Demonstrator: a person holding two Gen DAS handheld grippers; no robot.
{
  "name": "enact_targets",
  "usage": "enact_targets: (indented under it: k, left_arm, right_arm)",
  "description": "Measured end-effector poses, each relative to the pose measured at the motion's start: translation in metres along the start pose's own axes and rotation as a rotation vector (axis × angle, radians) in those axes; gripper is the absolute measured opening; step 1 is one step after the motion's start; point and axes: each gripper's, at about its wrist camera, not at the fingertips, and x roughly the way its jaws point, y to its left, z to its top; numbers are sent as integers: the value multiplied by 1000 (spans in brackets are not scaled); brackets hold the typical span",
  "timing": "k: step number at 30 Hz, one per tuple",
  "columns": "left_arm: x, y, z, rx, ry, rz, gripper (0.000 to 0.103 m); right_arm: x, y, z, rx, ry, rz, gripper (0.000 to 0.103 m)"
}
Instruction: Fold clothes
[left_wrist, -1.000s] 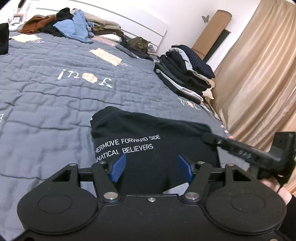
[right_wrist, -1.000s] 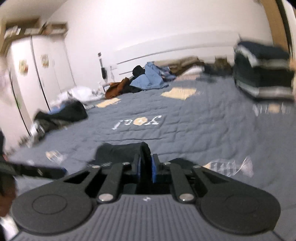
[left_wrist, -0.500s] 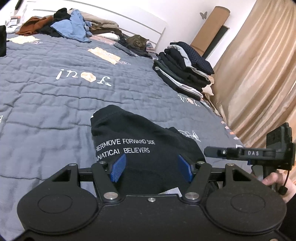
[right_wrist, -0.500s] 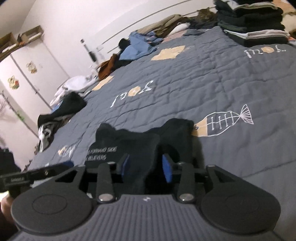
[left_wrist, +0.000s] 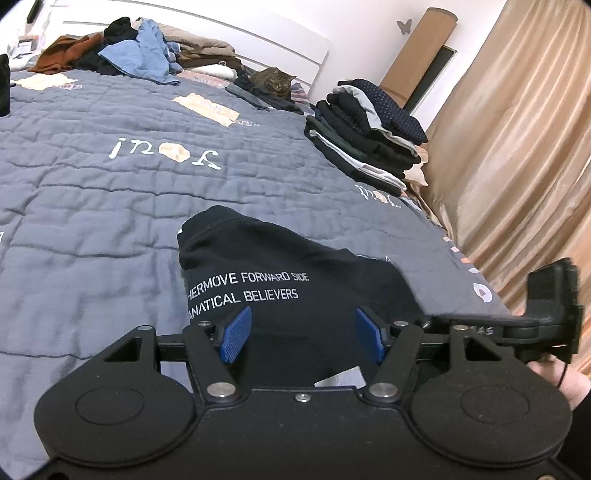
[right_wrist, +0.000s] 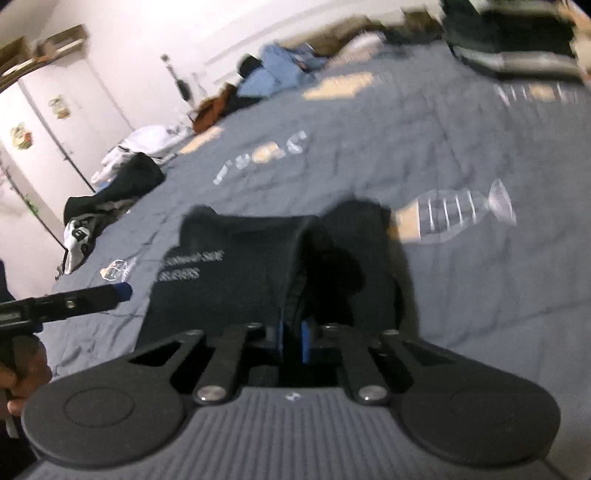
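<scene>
Right gripper pinched a fold of the black shirt.
Left gripper stood spread over the shirt on the bed, pads clear of the cloth.

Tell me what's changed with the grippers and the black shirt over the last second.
The right gripper opened briefly, shifted along the black shirt, and has shut again on a fold of it. The shirt's right side now lies flatter. The left gripper stayed open in place over the shirt; the folded stack is unchanged.
</scene>
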Motion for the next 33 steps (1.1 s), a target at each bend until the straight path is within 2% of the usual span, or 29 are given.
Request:
enact_targets:
  k: [4,6,9,12,15,17,20,22,27,33]
  left_arm:
    - [1,1,0,0,0,5,62]
    - [2,1,-1,4,4,10,62]
    - [4,0,-3,20,15,33,62]
    - [4,2,-2,22,14,41,62]
    - [2,5,0,13,4,42,62]
    - [4,6,4,24,-3,52,62]
    - [12,8,8,77,-15,96,62]
    - [22,15,11,77,6,111,62]
    - [39,42,29,-15,17,76,62]
    - [70,84,48,-205,64,-8,62]
  right_arm:
    - [-16,16,3,-172,-96,-38,6]
    - [-13,16,2,-205,-77,-68,7]
    - [3,0,-1,-143,26,-101,10]
    - [2,-16,0,-40,43,-46,13]
    - [-11,-30,9,63,-9,20,18]
    - [-15,-36,11,101,-59,15,26]
    - [-15,-41,13,142,-106,5,30]
    - [-9,-41,14,148,-116,4,32]
    - [8,-42,14,162,-101,-1,34]
    - [18,-42,17,177,-87,9,38]
